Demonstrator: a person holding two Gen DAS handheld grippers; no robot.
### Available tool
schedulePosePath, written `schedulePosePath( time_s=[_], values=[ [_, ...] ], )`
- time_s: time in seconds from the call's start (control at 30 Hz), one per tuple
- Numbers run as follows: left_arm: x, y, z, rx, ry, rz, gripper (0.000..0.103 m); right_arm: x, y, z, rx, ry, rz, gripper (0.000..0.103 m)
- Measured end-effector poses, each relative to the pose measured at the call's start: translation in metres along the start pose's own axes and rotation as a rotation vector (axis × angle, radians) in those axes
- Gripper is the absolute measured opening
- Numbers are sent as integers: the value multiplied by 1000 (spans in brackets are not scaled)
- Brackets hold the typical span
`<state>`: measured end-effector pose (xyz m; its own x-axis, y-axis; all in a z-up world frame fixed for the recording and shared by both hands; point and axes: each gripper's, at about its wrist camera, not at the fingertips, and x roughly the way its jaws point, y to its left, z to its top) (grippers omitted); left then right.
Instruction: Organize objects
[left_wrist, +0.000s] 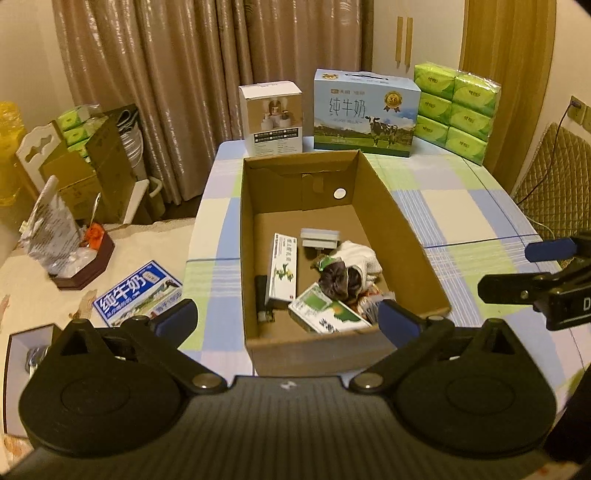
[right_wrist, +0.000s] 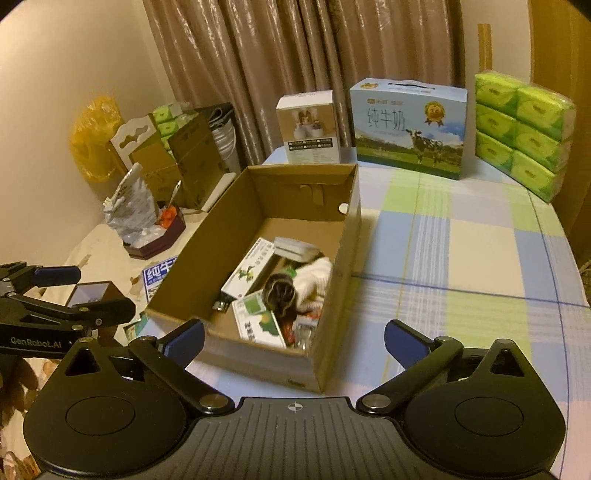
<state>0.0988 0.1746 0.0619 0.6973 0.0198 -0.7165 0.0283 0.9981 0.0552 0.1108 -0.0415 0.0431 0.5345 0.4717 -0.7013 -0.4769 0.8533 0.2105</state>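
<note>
cardboard box (left_wrist: 399, 229) mid-table, checked tablecloth (right_wrist: 461, 258) bare rightward

Open brown cardboard box (left_wrist: 399, 229) on the checked tablecloth, small packets and cloth jumbled inside.

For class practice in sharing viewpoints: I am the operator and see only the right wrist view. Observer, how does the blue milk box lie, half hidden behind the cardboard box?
Observer: In the left wrist view the blue milk box shows whole, lying flat on the cream cloth.
Operator: What is past the table's right edge?
Observer: A quilted chair back stands there, and a cable runs up to a wall socket.
</note>
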Motion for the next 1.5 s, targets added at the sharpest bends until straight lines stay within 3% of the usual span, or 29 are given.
schedulePosePath(
  time_s=[0.57, 1.5],
  values=[
    [-55, -24, -59, -121, 39, 11, 102, -48, 7, -67, -17, 17, -27, 101],
    [-64, -53, -75, -77, 44, 15, 102, -61, 0, -79, -4, 16, -53, 101]
  ],
)
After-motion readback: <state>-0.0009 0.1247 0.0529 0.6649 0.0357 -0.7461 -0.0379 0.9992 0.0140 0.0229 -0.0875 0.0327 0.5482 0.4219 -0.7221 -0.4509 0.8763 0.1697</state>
